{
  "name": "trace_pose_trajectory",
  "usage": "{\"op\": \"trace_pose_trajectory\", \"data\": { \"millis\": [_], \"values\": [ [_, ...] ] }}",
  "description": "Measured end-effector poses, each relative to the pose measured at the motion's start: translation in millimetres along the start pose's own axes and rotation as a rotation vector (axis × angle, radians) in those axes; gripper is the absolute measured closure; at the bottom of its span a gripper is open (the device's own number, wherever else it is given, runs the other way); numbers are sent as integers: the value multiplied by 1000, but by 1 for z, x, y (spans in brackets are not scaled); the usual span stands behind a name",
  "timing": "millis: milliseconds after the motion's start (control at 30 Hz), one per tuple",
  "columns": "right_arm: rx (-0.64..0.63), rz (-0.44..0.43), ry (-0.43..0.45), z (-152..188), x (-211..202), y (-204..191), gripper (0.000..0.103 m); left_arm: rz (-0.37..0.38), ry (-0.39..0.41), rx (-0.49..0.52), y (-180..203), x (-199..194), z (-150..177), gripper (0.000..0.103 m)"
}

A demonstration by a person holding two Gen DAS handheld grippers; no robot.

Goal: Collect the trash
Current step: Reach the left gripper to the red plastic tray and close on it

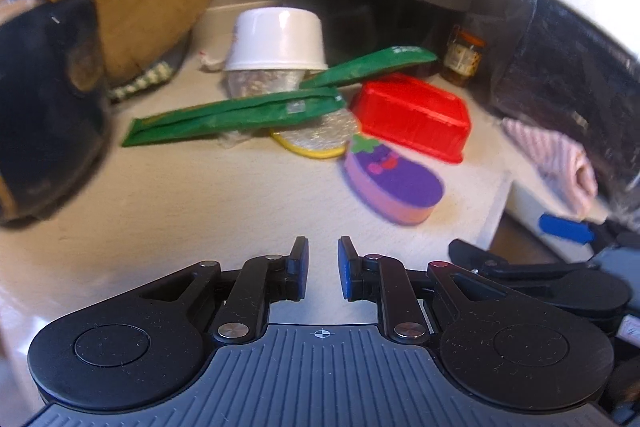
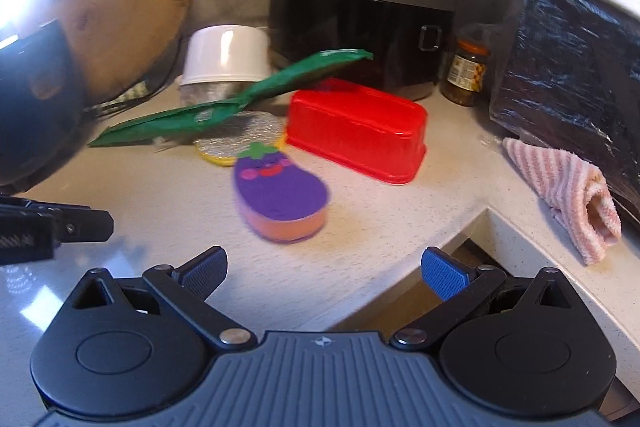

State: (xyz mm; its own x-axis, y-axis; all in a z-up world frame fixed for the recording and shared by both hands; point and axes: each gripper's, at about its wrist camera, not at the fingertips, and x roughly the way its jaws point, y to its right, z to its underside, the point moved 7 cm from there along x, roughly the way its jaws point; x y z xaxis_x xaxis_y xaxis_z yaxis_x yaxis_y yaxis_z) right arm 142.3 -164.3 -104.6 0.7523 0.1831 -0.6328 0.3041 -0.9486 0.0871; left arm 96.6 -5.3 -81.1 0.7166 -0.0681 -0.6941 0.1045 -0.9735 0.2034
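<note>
My empty left gripper [image 1: 323,267], jaws narrowly parted, and wide-open right gripper [image 2: 324,269] aim at the long crumpled green plastic wrapper [image 1: 236,117] ahead, probably trash.

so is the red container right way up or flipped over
Flipped over. The red container rests on the counter with its flat base on top and its flared rim down against the surface; no opening shows in either view.
</note>
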Motion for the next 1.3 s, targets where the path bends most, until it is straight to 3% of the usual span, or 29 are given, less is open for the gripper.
{"op": "trace_pose_trajectory", "data": {
  "millis": [100,167,333,433,500,600,667,700,767,867,933,1033,1100,1200,1300],
  "values": [
    [3,32,28,-3,13,17,0,106,-24,-82,1,16,-6,84],
    [0,42,45,-6,19,28,0,130,-38,-121,0,25,-11,84],
    [52,-30,54,-15,35,51,0,48,40,-38,-6,41,-42,84],
    [64,-70,74,-19,41,56,0,-49,101,-37,-29,54,-72,84],
    [79,-111,82,-20,45,56,0,-111,115,-67,-51,68,-89,84],
    [106,-152,72,-20,51,57,0,-135,97,-183,-82,88,-112,84],
    [115,-168,67,-22,54,59,0,-92,70,-236,-82,92,-119,84],
    [119,-176,72,-26,55,62,0,-31,68,-232,-74,93,-122,84],
    [110,-178,104,-41,59,72,0,99,65,-177,-43,93,-123,84],
    [98,-165,156,-76,77,93,0,223,2,-85,7,104,-118,84],
    [133,-141,154,-97,97,111,0,233,-19,-78,29,117,-120,84],
    [231,-136,144,-118,127,134,0,217,29,-107,43,139,-137,84],
    [291,-189,131,-124,146,144,0,203,56,-161,40,157,-150,84],
    [383,-309,97,-128,171,152,7,233,29,-241,33,188,-164,84],
    [460,-425,31,-123,193,151,7,209,9,-221,34,208,-166,84]
  ]
}}
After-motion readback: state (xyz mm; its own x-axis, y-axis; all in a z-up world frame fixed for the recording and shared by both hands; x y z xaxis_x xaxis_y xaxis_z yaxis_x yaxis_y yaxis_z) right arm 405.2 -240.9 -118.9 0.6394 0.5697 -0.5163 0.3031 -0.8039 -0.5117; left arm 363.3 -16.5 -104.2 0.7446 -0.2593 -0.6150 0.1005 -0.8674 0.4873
